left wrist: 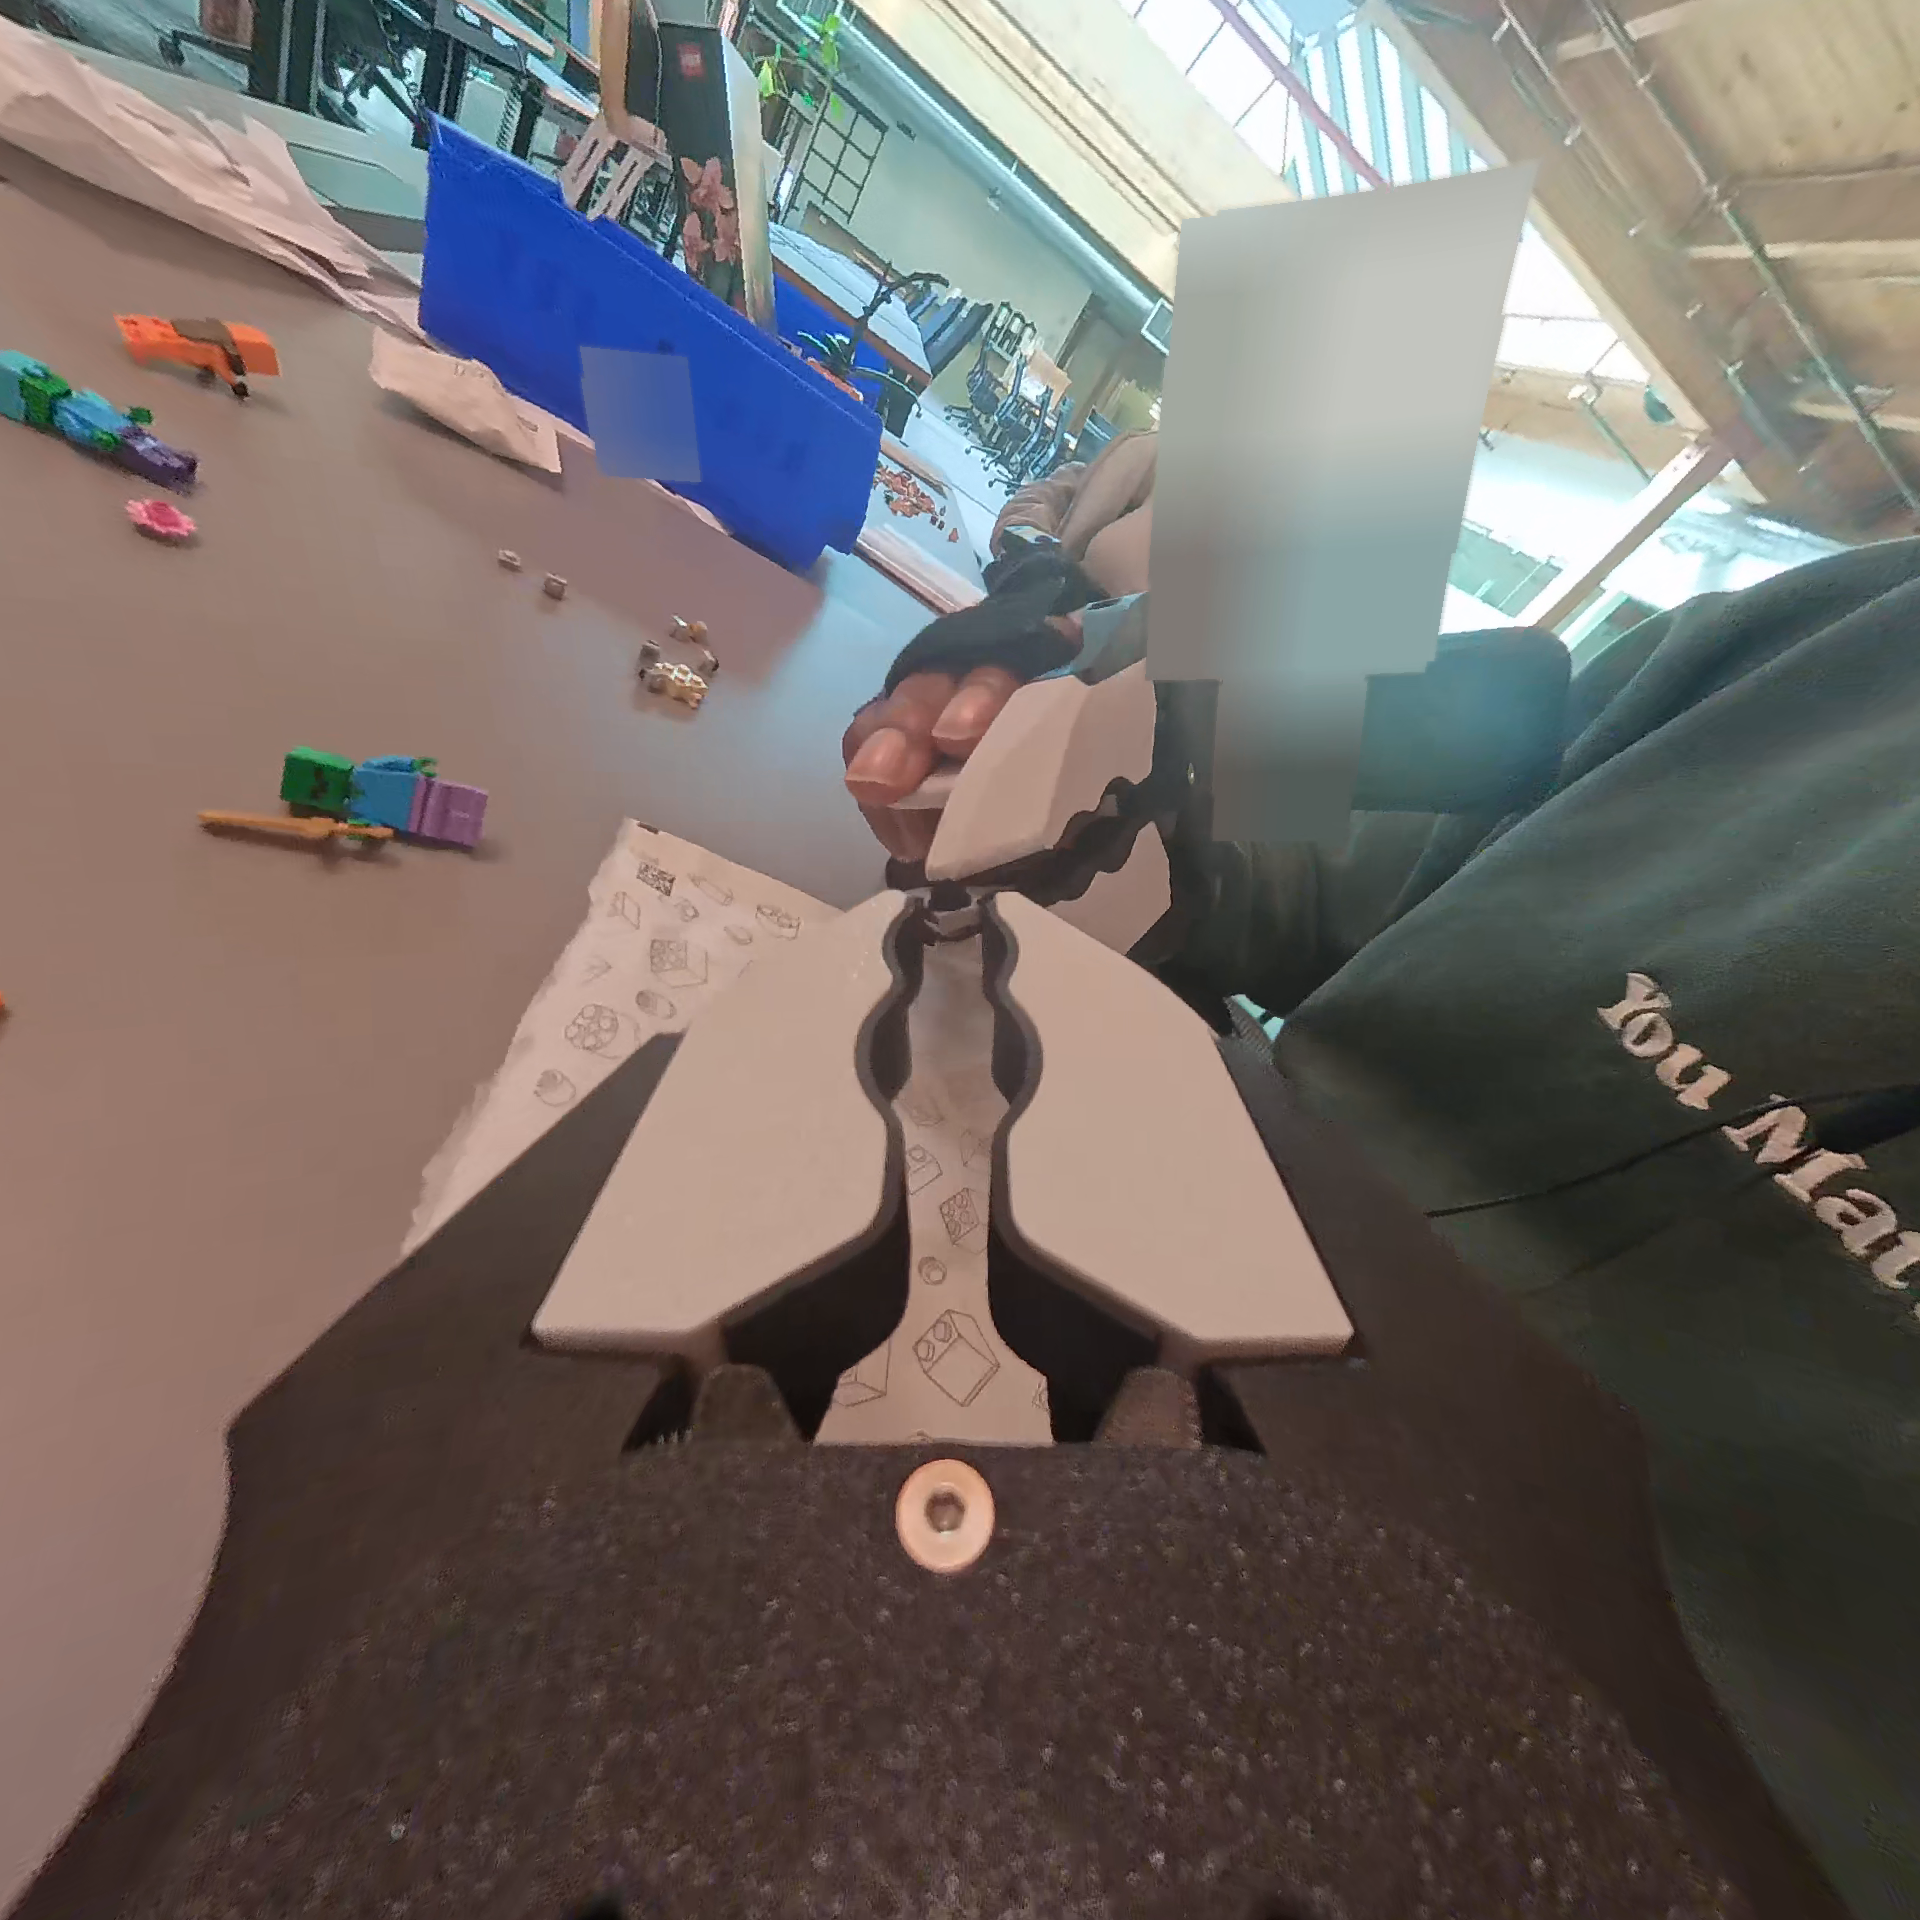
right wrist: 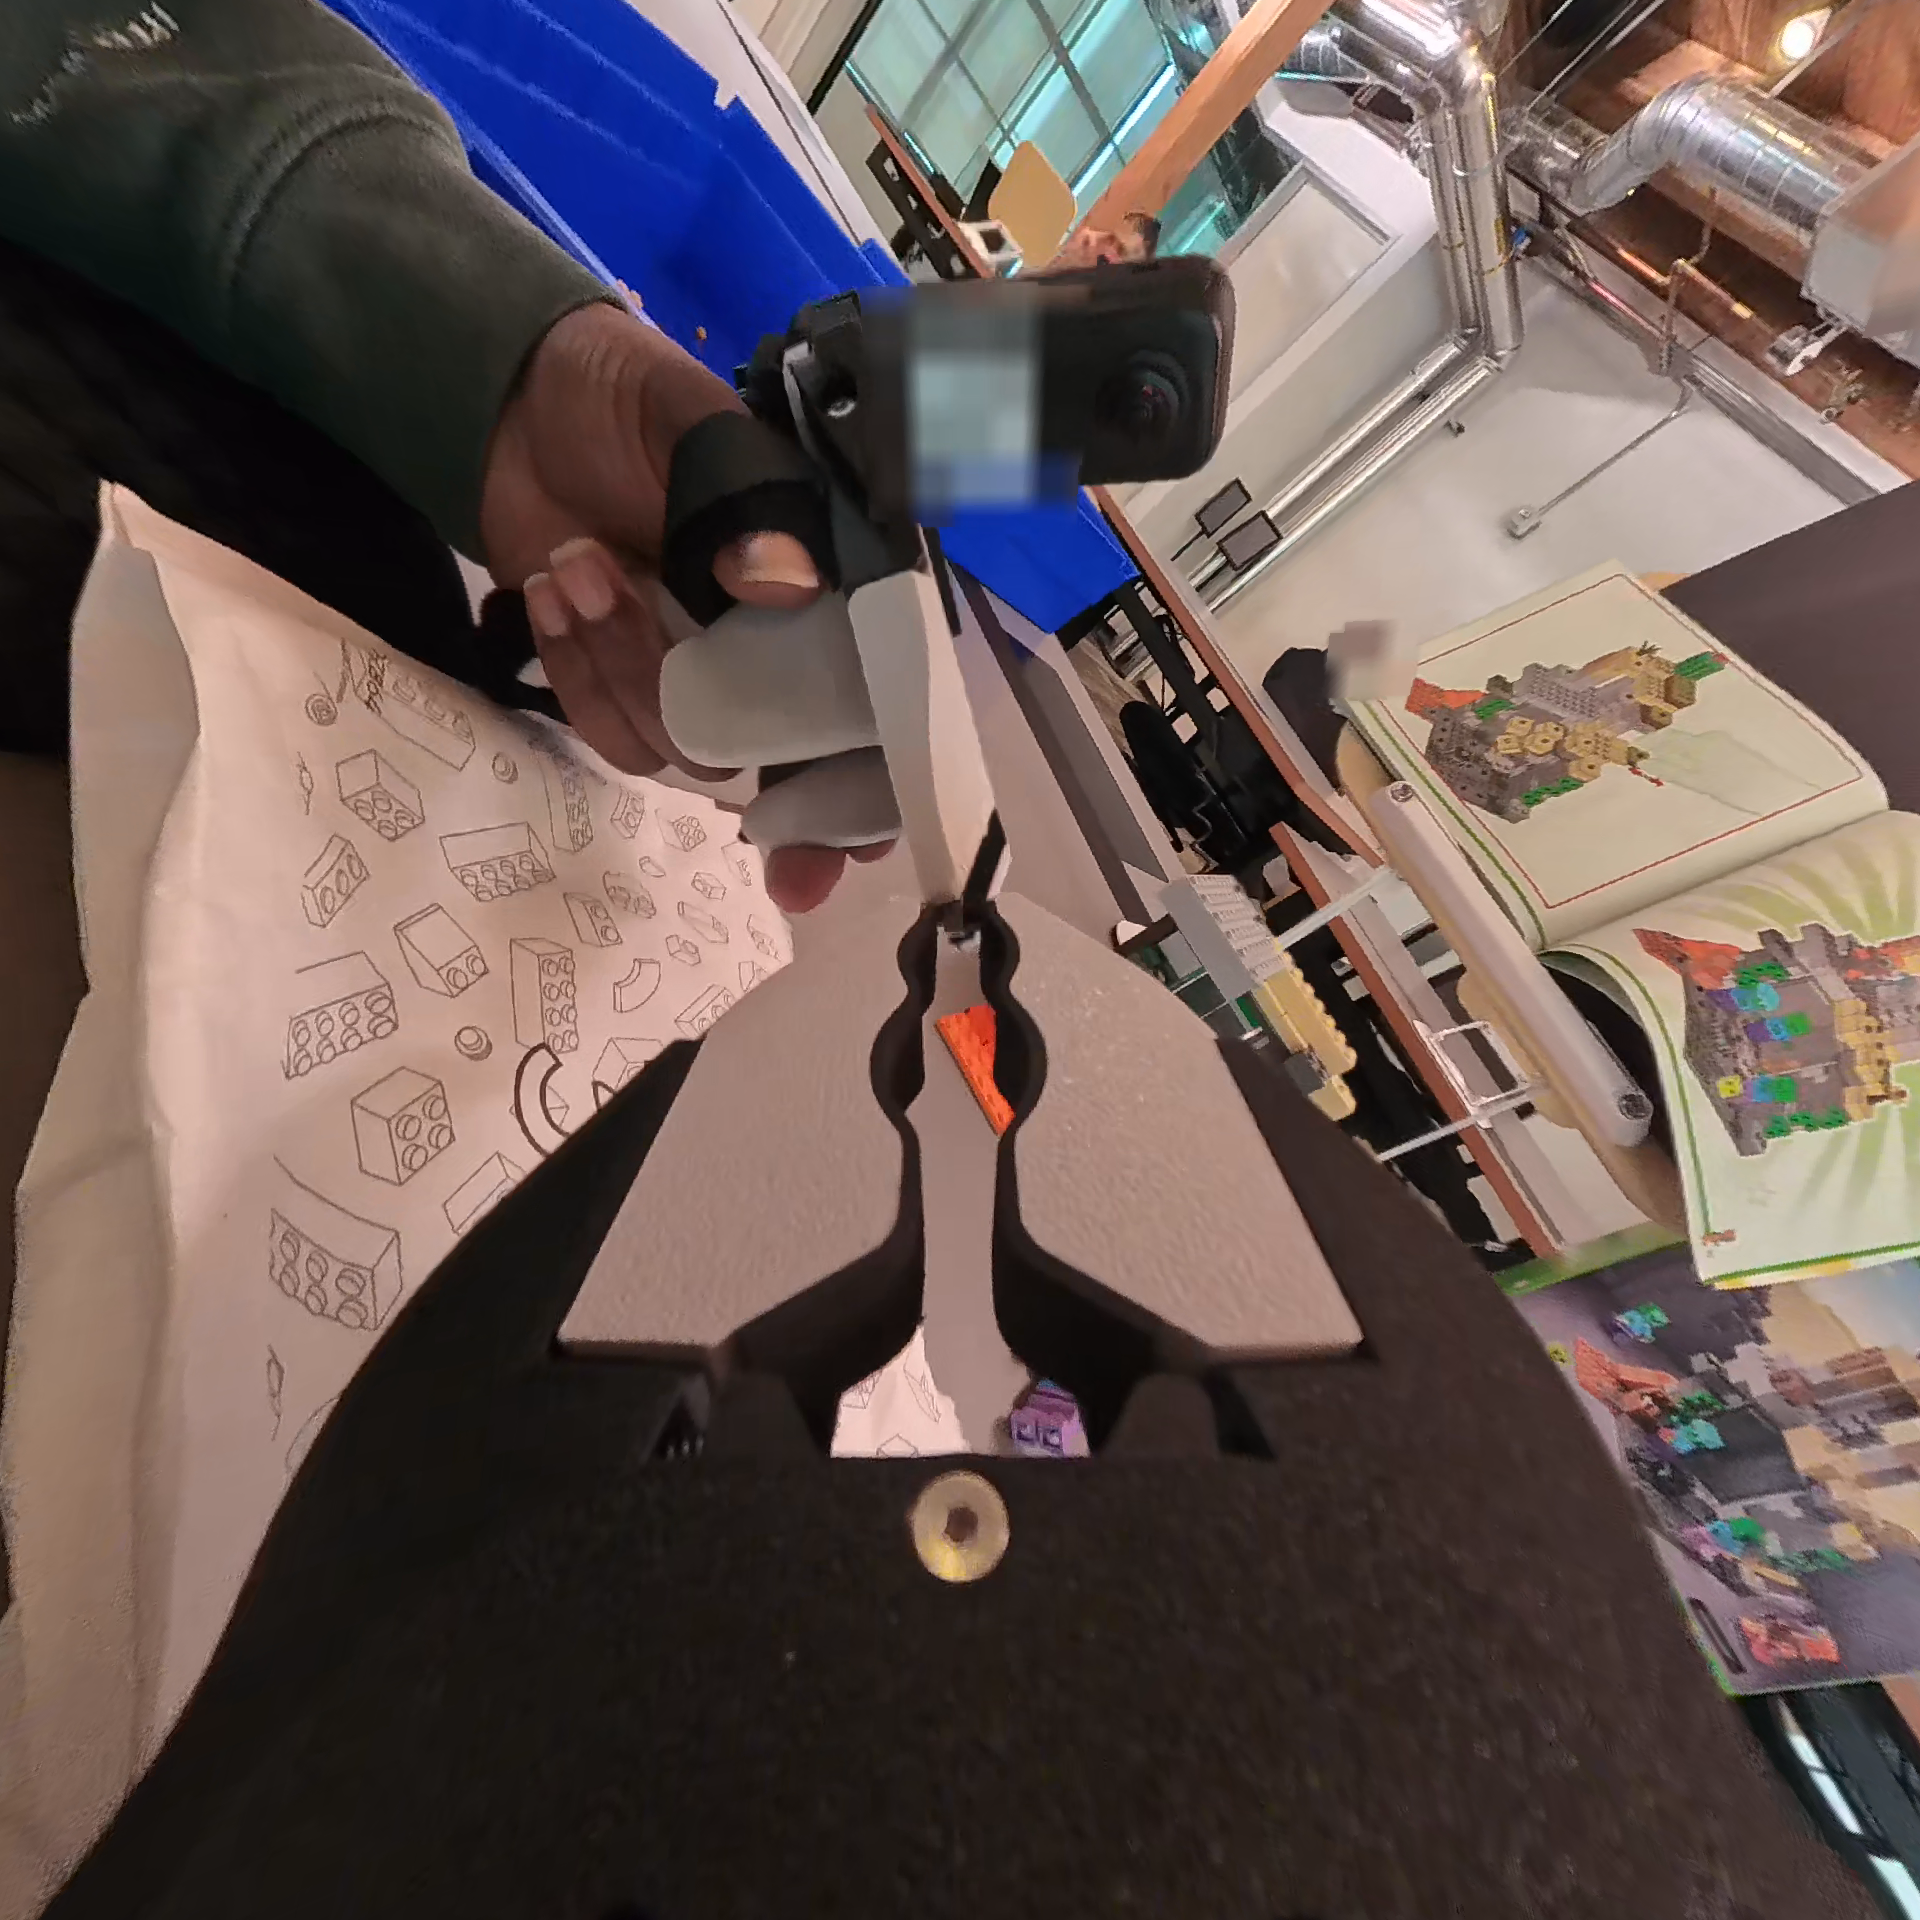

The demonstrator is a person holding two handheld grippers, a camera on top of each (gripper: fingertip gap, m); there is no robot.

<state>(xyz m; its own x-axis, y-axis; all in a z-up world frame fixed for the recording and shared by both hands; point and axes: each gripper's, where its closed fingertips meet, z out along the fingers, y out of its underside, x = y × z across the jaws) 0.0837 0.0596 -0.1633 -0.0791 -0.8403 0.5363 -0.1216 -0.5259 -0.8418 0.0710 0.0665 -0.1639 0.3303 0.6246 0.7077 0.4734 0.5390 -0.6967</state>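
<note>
My left gripper (left wrist: 940,916) is shut at the tips on a small grey and white brick piece (left wrist: 943,923). My right gripper (left wrist: 921,879), held by a person's hand (left wrist: 914,738), comes down from above, and its tips meet the same spot. In the right wrist view my right gripper (right wrist: 956,928) is shut on the small piece (right wrist: 958,938), and my left gripper (right wrist: 943,896) reaches down to it. I cannot tell whether it is one piece or two joined. An orange wedge plate (right wrist: 975,1060) shows through the gap between the right fingers.
A white paper bag (right wrist: 364,935) printed with brick drawings lies under both grippers. Brick figures (left wrist: 384,800), an orange piece (left wrist: 197,348), a pink flower (left wrist: 161,517) and small tan pieces (left wrist: 675,670) lie on the grey table (left wrist: 312,644). A blue bin (left wrist: 623,343) stands behind. An open booklet (right wrist: 1662,831) lies right. Left and right tips are no more than a few centimetres apart.
</note>
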